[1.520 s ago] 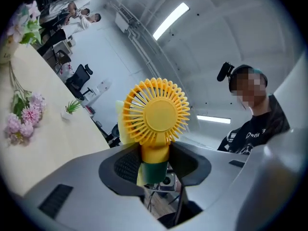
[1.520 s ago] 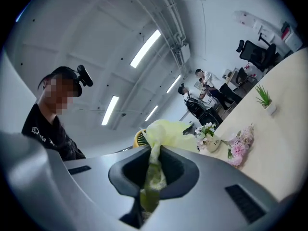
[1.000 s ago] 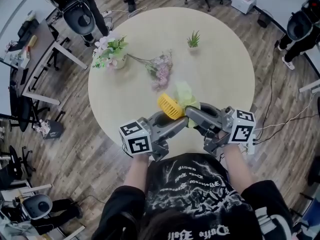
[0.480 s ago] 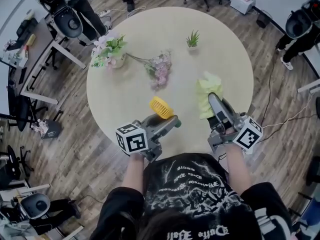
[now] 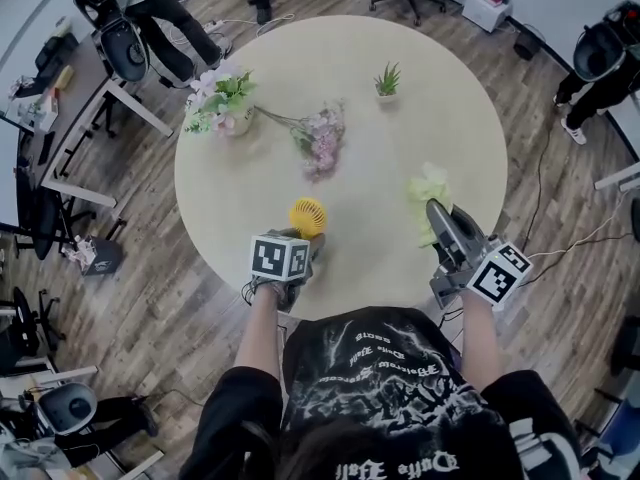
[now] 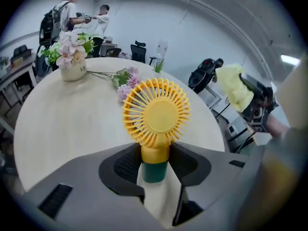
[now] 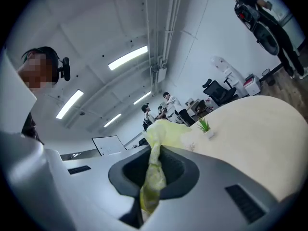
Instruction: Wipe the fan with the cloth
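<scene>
A small yellow fan (image 6: 156, 112) with a round, ribbed plastic cage is held by its smooth green stem in the left gripper's (image 6: 156, 167) fingers, over the pale round surface (image 5: 400, 138). A soft, crumpled yellow-green cloth (image 7: 161, 134) is pinched in the right gripper's (image 7: 154, 170) fingers, well apart. Pink flowers (image 5: 322, 140) are seen farther back.

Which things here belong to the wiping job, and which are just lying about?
In the job: fan, held in the left gripper; cloth, held in the right gripper.
Lying about: flower vase, loose flower sprig, small potted plant.
</scene>
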{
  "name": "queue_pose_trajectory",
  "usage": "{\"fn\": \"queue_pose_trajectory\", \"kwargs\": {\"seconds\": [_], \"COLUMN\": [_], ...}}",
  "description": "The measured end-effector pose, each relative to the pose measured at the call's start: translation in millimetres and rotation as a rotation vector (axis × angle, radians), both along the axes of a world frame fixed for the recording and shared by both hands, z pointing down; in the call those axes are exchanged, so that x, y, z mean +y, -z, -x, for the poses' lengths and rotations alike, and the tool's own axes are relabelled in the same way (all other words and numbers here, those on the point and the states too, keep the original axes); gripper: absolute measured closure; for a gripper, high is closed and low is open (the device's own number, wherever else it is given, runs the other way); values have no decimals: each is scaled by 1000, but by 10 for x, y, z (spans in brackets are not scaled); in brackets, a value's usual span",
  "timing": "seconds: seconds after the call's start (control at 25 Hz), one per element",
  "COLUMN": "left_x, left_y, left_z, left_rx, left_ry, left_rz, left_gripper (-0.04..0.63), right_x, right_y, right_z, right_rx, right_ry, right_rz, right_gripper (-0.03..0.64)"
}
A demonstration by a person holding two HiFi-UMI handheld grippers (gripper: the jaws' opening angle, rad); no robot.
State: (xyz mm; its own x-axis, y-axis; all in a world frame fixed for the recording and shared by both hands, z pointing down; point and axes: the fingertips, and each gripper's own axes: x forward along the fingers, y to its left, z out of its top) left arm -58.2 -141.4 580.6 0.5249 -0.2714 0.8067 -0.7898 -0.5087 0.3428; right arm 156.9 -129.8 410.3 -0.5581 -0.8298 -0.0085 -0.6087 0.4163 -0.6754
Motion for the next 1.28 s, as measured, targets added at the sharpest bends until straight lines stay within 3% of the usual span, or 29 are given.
{"fn": "queue_pose_trajectory", "kwargs": {"seconds": [0.08, 0.16, 0.52, 0.72, 0.92, 0.96, 1.04, 1.12, 1.28], "left_x": [0, -5, -13, 4, -41, -37, -37, -21, -70], "left_y": [-126, -208, -377, -408, -396, -385, -347, -261, 118], "left_z": [65, 74, -66, -111, -58, -57, -131, -92, -267], "left_rx": [-112, -169, -267, -284, -314, -327, -299, -285, -85], "left_ry": [-33, -48, -129, -121, -89, -95, -96, -52, 24], "left_rz": [8, 14, 52, 63, -11, -31, -64, -66, -131], "left_gripper": [400, 400, 400, 400, 389, 352, 288, 280, 278], "right_x": [12, 30, 61, 41, 13, -2, -35, -54, -37], "right_y": [-38, -77, -213, -220, -229, -242, -264, -288, -407], "right_z": [-55, -91, -26, 11, 78, 68, 30, 14, 128], "right_rx": [14, 24, 48, 67, 95, 95, 93, 108, 161], "right_ry": [-12, -18, -4, 4, -10, -28, -74, -112, -105], "right_rz": [12, 26, 71, 74, 63, 68, 75, 79, 122], "right_gripper": [586, 586, 586, 586, 586, 584, 584, 584, 584]}}
